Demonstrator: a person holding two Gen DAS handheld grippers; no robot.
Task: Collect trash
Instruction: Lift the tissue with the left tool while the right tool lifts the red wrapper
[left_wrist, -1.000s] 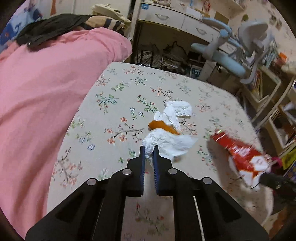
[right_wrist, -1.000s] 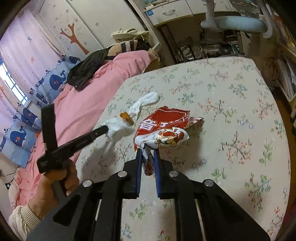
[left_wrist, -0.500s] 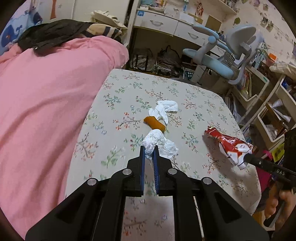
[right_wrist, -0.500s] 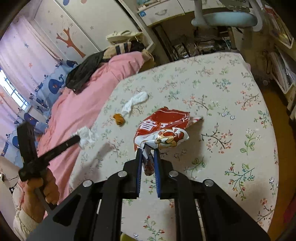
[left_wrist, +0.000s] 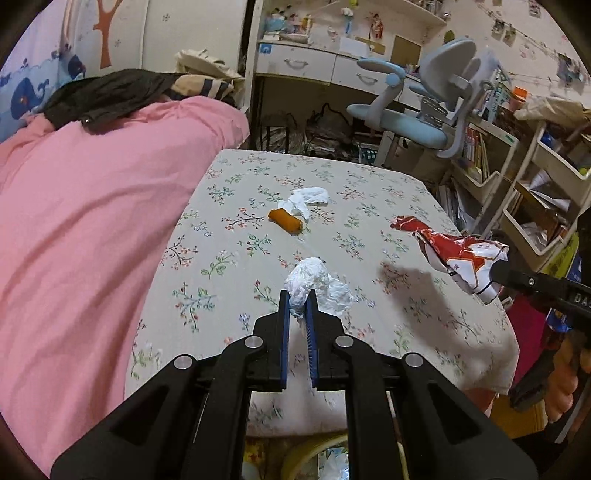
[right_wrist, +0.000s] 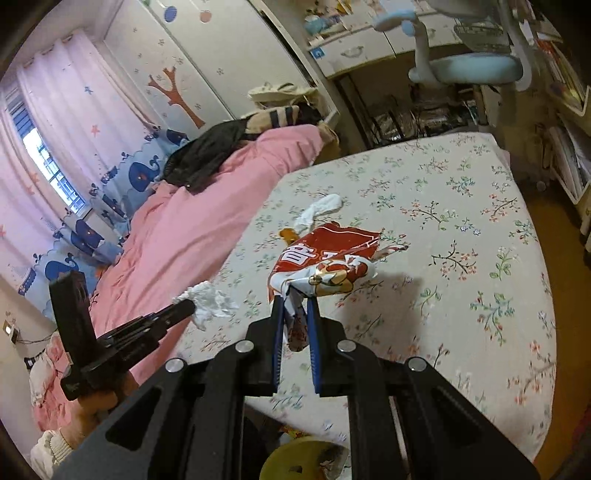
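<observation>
My left gripper (left_wrist: 297, 295) is shut on a crumpled white tissue (left_wrist: 314, 282), held clear above the floral bedsheet (left_wrist: 229, 206). The same tissue (right_wrist: 212, 301) shows at the left gripper's tip in the right wrist view. My right gripper (right_wrist: 295, 301) is shut on a red and white snack wrapper (right_wrist: 325, 258), also lifted off the sheet; the wrapper (left_wrist: 458, 254) hangs at the right in the left wrist view. On the sheet lie another white tissue (left_wrist: 308, 197) and an orange peel piece (left_wrist: 286, 219) beside it.
A pink quilt (left_wrist: 85, 229) covers the bed's left side, with dark clothes (left_wrist: 107, 92) on top. A yellow bin rim (right_wrist: 299, 458) shows below the bed's near edge. A blue desk chair (left_wrist: 417, 107), a desk and shelves (left_wrist: 524, 177) stand beyond the bed.
Both grippers have pulled back toward the bed's near edge and risen, carrying the tissue and the wrapper off the sheet. The second tissue and the orange piece stay put.
</observation>
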